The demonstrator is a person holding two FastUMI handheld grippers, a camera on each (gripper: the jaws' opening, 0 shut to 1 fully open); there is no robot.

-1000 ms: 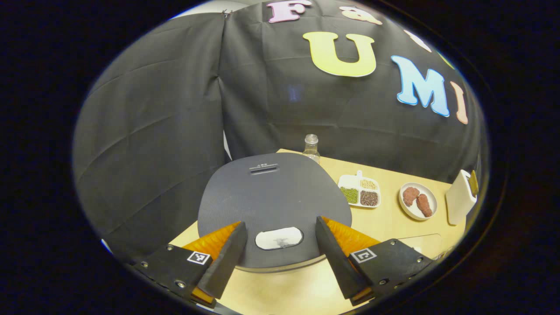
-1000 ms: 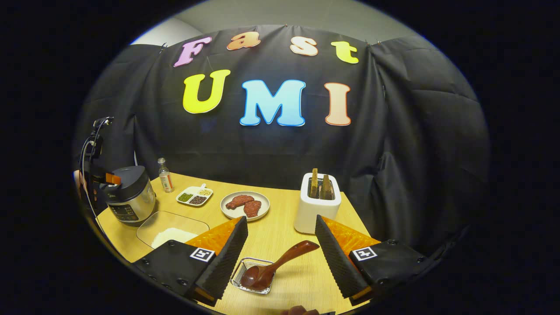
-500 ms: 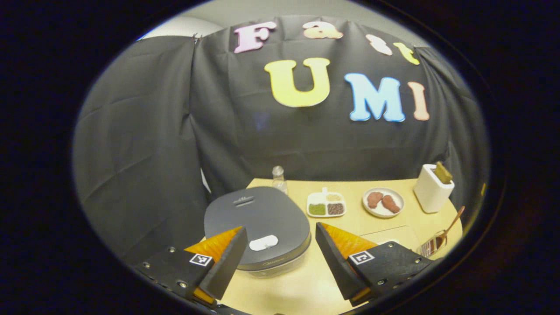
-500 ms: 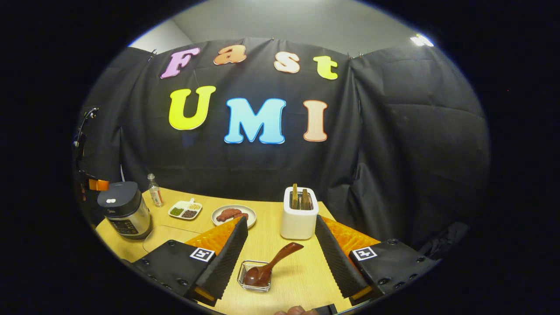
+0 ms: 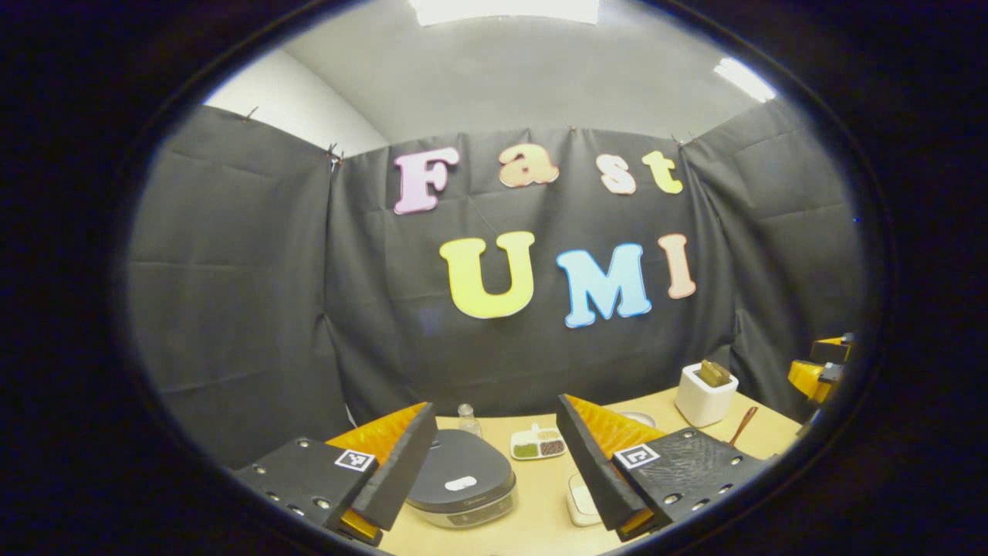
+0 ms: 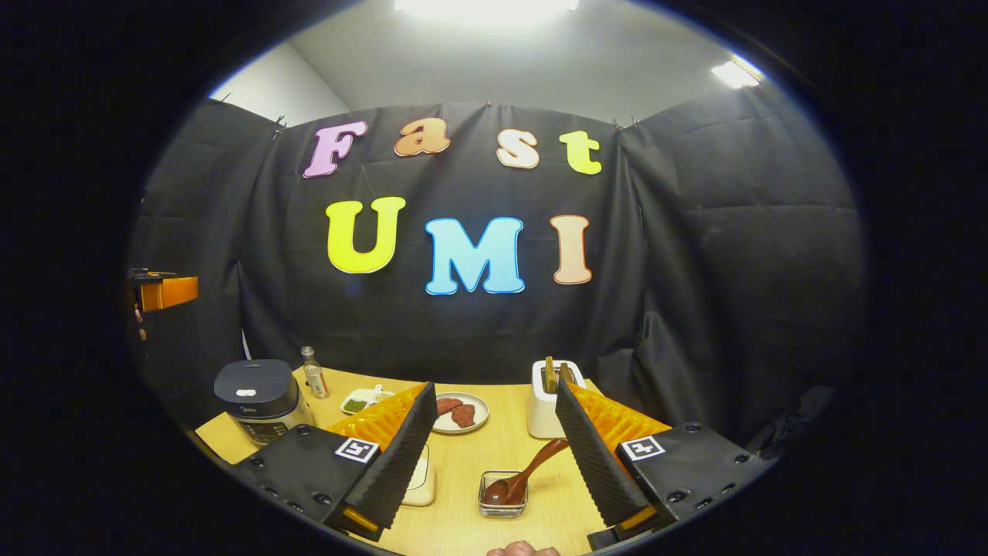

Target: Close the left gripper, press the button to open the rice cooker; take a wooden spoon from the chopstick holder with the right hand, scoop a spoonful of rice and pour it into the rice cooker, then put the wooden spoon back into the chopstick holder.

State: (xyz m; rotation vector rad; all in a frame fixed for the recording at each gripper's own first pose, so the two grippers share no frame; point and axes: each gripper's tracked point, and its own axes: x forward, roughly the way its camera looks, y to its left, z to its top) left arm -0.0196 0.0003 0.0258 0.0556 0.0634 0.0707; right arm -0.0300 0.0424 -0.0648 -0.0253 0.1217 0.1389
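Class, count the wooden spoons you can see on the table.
1: the wooden spoon lies with its bowl in a small clear dish, handle leaning out. The white holder may hide more.

Left gripper view: high above table's (image 5: 540, 533) left end, well back, facing wall; cooker (image 5: 461, 488) low between own fingers. Right gripper view: raised over near right edge, well back, facing same wall; spoon (image 6: 525, 475) low between own fingers. Shared: cooker (image 6: 255, 395), holder (image 5: 705, 394) (image 6: 546, 405), tabletop (each view also catches other gripper at its rim).
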